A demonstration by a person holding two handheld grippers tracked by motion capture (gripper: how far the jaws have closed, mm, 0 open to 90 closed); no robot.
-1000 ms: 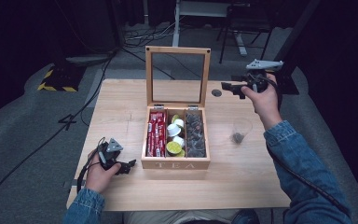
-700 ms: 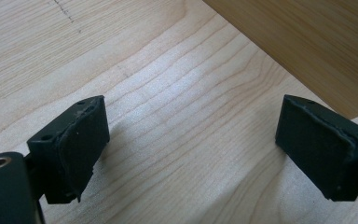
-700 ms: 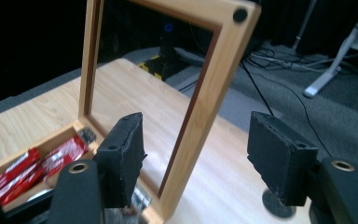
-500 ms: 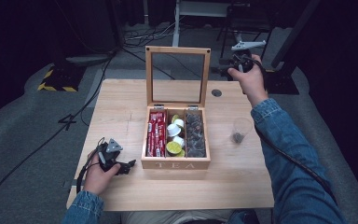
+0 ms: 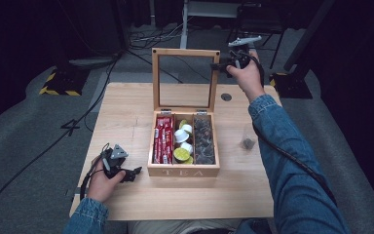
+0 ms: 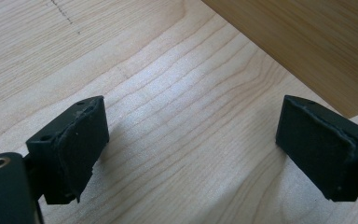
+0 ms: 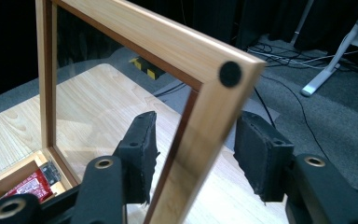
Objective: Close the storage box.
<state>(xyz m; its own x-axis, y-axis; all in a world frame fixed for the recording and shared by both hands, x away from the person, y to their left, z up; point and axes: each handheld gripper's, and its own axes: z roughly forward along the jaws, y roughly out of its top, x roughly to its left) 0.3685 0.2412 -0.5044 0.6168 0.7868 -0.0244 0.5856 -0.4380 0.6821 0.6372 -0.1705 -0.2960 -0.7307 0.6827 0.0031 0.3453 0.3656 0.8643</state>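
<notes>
A wooden tea box (image 5: 182, 171) stands mid-table with its glass lid (image 5: 185, 52) upright. Inside lie red packets (image 5: 163, 139), white and green capsules (image 5: 182, 144) and dark tea bags (image 5: 204, 141). My right gripper (image 5: 217, 66) is at the lid's top right corner. In the right gripper view its jaws (image 7: 193, 149) straddle the lid's wooden frame (image 7: 168, 42); they have just been closing, with a gap still visible at the left pad (image 7: 142, 154). My left gripper (image 5: 134, 173) rests on the table left of the box front, open (image 6: 191, 144) with only bare wood between its pads.
A small dark object in a clear cup (image 5: 247, 142) sits right of the box. A round dark spot (image 5: 226, 97) marks the table behind it. Cables and a yellow-black striped base (image 5: 58, 85) lie on the floor beyond the table (image 5: 126, 112).
The right hand has moved left and away from the person, from right of the box to the lid's top corner, and its jaws now straddle the frame. The left hand has stayed put.
</notes>
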